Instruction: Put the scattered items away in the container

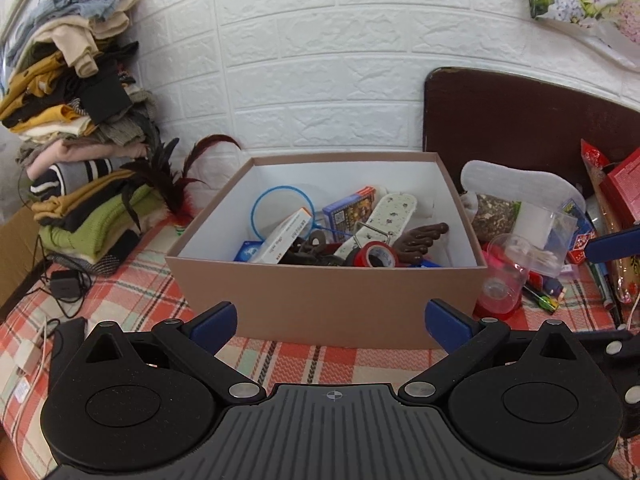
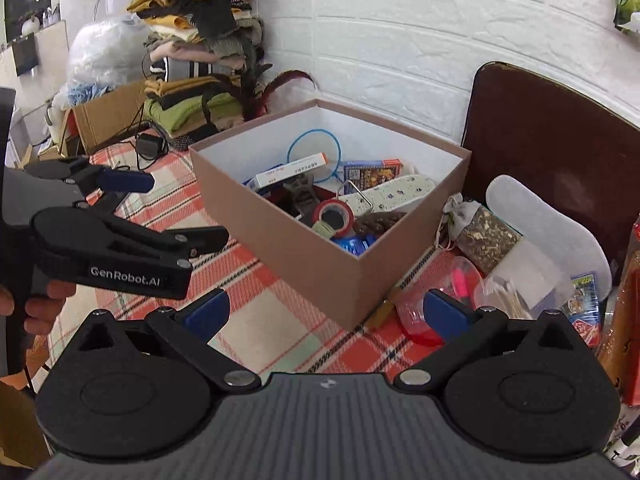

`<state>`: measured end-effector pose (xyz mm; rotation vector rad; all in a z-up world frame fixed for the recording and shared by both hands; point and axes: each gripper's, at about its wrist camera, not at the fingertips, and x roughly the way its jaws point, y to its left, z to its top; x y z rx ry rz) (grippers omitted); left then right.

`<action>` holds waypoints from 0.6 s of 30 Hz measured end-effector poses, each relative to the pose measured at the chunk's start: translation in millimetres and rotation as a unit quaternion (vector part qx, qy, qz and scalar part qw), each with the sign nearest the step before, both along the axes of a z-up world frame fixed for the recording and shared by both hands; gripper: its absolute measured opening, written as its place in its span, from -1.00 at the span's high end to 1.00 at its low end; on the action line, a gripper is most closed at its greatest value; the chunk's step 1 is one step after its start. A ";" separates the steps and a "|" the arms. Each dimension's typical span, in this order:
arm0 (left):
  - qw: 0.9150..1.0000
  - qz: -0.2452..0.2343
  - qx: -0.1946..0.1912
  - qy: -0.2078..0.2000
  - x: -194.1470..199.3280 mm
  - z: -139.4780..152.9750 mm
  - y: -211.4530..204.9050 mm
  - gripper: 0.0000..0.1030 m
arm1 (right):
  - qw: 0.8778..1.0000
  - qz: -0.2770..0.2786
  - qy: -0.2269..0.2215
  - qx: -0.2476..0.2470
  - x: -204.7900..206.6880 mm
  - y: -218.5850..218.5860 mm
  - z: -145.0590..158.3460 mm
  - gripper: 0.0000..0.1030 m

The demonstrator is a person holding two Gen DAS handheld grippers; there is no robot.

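Note:
A brown cardboard box (image 1: 320,300) with a white inside stands on the plaid tablecloth (image 1: 140,304). It holds a red tape roll (image 1: 376,254), a blue ring net (image 1: 280,208), card boxes and a spotted insole (image 1: 390,212). My left gripper (image 1: 330,320) is open and empty just in front of the box. My right gripper (image 2: 324,312) is open and empty near the box's (image 2: 304,256) front corner. Scattered items lie right of the box: a red-based clear cup (image 2: 432,308), a herb pouch (image 2: 484,238), a cotton-swab tub (image 1: 536,248) and a white insole (image 2: 552,224).
A tall pile of folded clothes (image 1: 80,120) and a feather toy (image 1: 176,176) stand left of the box. A dark wooden chair back (image 1: 520,120) leans on the white brick wall. A black charger with cable (image 1: 66,284) lies at the left. The left gripper shows in the right wrist view (image 2: 120,208).

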<state>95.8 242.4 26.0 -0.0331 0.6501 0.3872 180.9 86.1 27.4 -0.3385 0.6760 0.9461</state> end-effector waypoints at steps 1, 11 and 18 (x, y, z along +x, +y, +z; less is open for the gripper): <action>1.000 -0.001 -0.001 0.000 -0.4 0.0 -1.3 -1.00 | 1.000 0.001 -0.001 -0.003 -1.5 -1.2 -0.7 -0.99; 1.000 -0.001 -0.006 0.005 3.0 -5.6 -3.3 -1.00 | 1.000 0.012 -0.001 -0.017 -5.0 0.1 -7.1 -0.99; 1.000 0.003 -0.006 0.008 5.7 -11.6 -0.7 -1.00 | 1.000 0.013 0.007 -0.027 -2.4 3.4 -14.4 -0.99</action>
